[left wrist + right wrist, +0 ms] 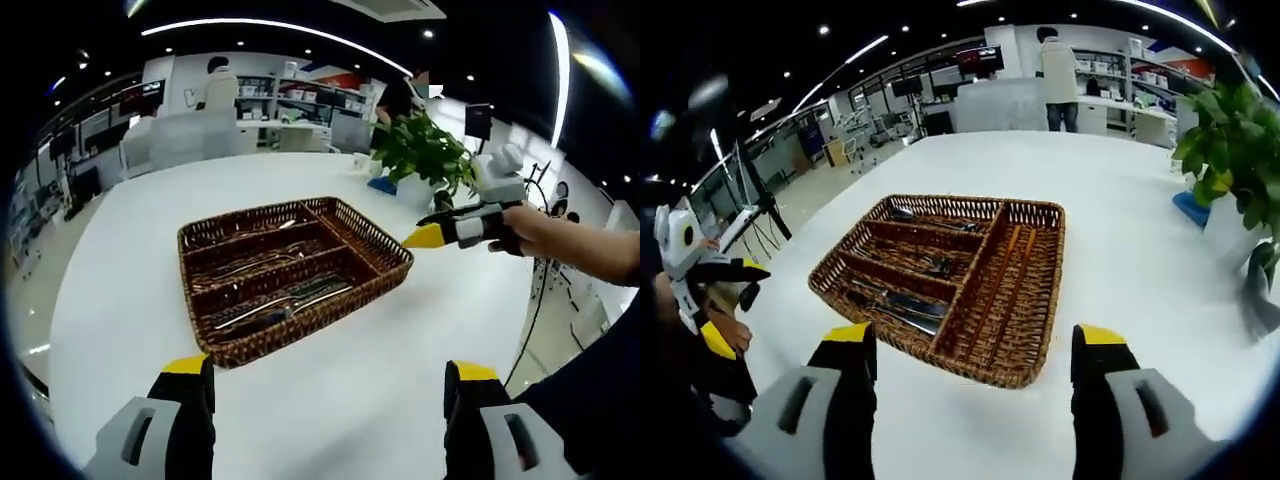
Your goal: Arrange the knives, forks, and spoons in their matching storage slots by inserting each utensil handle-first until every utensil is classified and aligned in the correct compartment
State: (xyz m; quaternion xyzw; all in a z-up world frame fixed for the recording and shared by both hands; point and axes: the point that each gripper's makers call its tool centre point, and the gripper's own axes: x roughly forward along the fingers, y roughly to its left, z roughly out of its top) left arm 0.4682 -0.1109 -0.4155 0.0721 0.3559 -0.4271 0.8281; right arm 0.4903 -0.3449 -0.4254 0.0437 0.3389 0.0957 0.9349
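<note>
Centrally, a wicker tray [1025, 290] on a white table [1140, 220] holds cutlery [902, 303] in its left slots; both grippers [325, 385] [975, 350] gape, grasping nothing.

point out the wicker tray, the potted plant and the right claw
wicker tray [1035, 300]: right gripper view, bare floor of its long empty compartment
potted plant [425, 150]: left gripper view, its leaves
right claw [430, 236]: left gripper view, its yellow tips

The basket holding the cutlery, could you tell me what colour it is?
The basket is brown woven wicker, seen best in the right gripper view.
</note>
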